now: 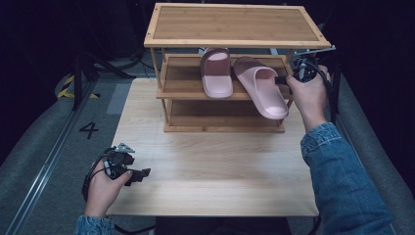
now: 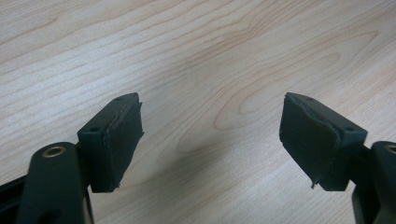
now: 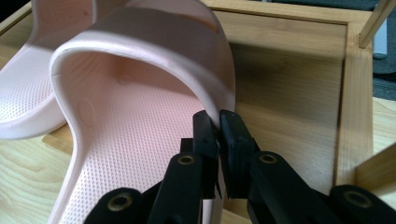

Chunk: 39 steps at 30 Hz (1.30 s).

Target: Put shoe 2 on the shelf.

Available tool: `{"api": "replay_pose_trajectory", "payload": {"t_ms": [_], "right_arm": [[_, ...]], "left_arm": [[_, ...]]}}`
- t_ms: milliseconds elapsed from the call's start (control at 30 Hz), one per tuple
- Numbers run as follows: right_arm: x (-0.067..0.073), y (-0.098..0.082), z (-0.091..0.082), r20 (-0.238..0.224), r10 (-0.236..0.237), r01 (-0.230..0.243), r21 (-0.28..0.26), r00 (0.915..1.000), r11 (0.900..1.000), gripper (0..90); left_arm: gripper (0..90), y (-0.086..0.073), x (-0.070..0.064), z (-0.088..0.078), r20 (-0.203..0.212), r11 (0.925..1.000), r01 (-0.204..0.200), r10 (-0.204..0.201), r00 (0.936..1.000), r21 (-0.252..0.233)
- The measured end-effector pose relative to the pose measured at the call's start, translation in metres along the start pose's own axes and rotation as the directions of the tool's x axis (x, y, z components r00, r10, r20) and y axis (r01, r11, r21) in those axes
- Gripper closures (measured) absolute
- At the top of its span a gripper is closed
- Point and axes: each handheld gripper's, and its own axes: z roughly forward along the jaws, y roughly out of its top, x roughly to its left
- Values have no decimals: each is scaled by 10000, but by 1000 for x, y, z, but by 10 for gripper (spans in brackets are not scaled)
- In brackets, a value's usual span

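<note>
Right tool (image 3: 218,122): jaws pinched on the strap edge of a pink slide (image 3: 135,121), at the strap's side nearest the camera. In the high view the right tool (image 1: 283,80) sits at the right end of the rack (image 1: 235,41), level with the middle shelf (image 1: 183,83). Held slide (image 1: 262,88) lies askew, toe end on the middle shelf, heel end hanging out past the shelf's front edge over the lowest shelf. Second slide (image 1: 217,73) lies flat on the same shelf just to the left, close beside the held one; contact between them cannot be told.

Left tool (image 2: 210,140): jaws wide apart, nothing between them, bare wood grain beneath. In the high view the left tool (image 1: 142,174) is low over the surface (image 1: 215,171) near its front left corner, well apart from the rack.
</note>
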Motion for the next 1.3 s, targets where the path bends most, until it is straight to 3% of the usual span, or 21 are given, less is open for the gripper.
{"api": "replay_pose_trajectory", "payload": {"t_ms": [100,367,600,667,733,1033,1300], "right_arm": [[1,1,5,-56,94,-95,-45,9999,9999,846],[0,-2,3,-350,-232,221,-318,9991,9992,757],[2,-13,-24,-552,-526,486,-709,9971,9963,712],[3,-19,-36,-669,-853,806,-705,9941,9943,710],[3,-26,-46,-476,-1328,1299,-606,9900,9897,711],[12,-58,-85,-801,-2048,2005,-584,9755,9779,725],[21,-89,-96,-1424,-2455,2438,-295,9589,9694,781]], "left_arm": [[216,-3,1,-3,-35,10000,59,-60,10000,-38],[216,-1,1,-4,-57,9999,97,-97,9999,-50],[216,9,-1,2,115,9999,-144,145,9998,-53],[216,12,-1,3,122,9997,-246,246,9996,-23],[216,16,-2,6,173,9995,-303,303,9994,4],[215,28,-5,16,233,9981,-574,568,9981,229],[215,33,-7,18,312,9965,-769,758,9966,328]]}}
